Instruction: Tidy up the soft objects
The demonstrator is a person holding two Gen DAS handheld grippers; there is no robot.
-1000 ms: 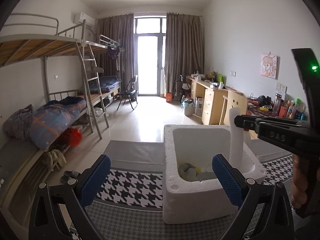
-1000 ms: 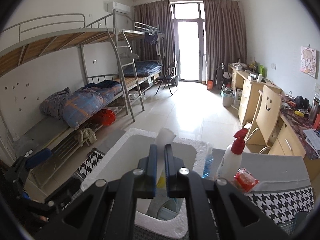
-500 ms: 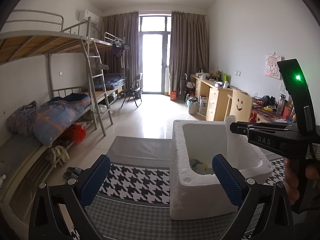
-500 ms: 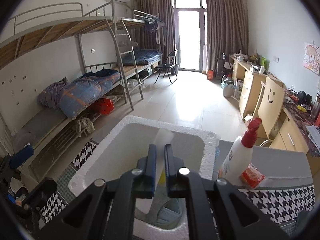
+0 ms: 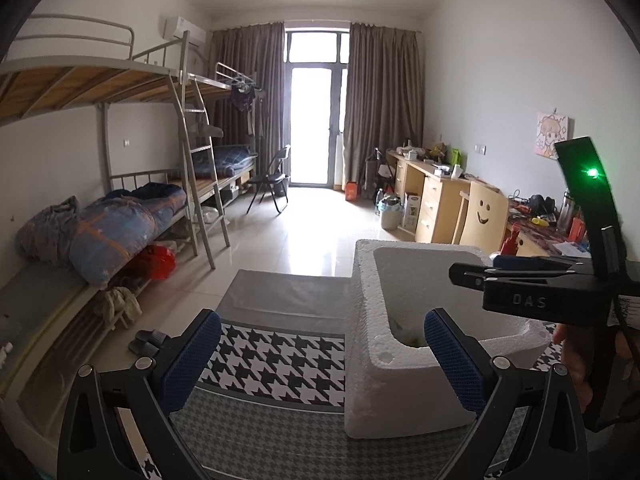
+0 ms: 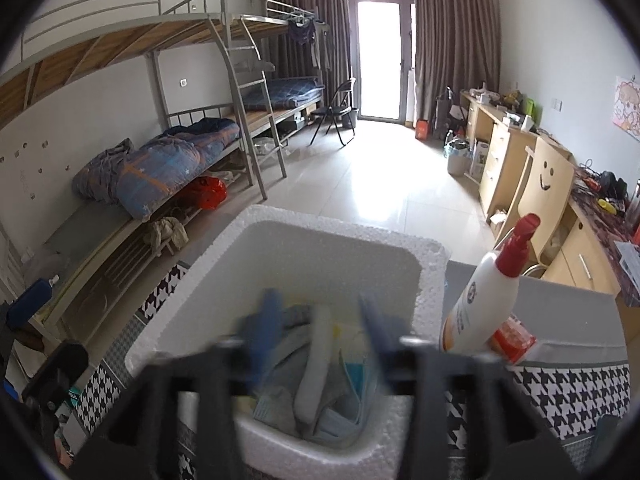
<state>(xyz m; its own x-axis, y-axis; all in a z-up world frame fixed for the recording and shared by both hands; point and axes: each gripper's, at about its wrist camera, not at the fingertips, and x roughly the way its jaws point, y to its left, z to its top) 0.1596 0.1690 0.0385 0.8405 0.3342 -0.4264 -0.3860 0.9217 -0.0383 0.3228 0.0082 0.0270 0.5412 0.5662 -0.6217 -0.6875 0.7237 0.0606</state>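
A white foam box (image 5: 400,344) stands on the houndstooth cloth (image 5: 276,360); it also shows in the right wrist view (image 6: 304,248). Inside lie soft things: a pale white strip (image 6: 314,364) on blue-grey cloths (image 6: 344,412) with some yellow. My right gripper (image 6: 318,328) hangs over the box, fingers blurred and spread apart, the strip loose between them. Seen from the left wrist view, the right gripper (image 5: 464,274) is above the box's right side. My left gripper (image 5: 320,344) is open and empty, low in front of the box's left wall.
A white spray bottle with a red top (image 6: 488,292) and a red packet (image 6: 512,340) stand right of the box. Bunk beds (image 5: 120,220) line the left wall, desks (image 5: 436,196) and a smiley-face chair (image 5: 482,216) the right. Tiled floor (image 5: 312,224) lies beyond.
My right gripper has opened and let go of the white strip, which now lies in the box. It has moved lower over the box. The left gripper shifted slightly left.
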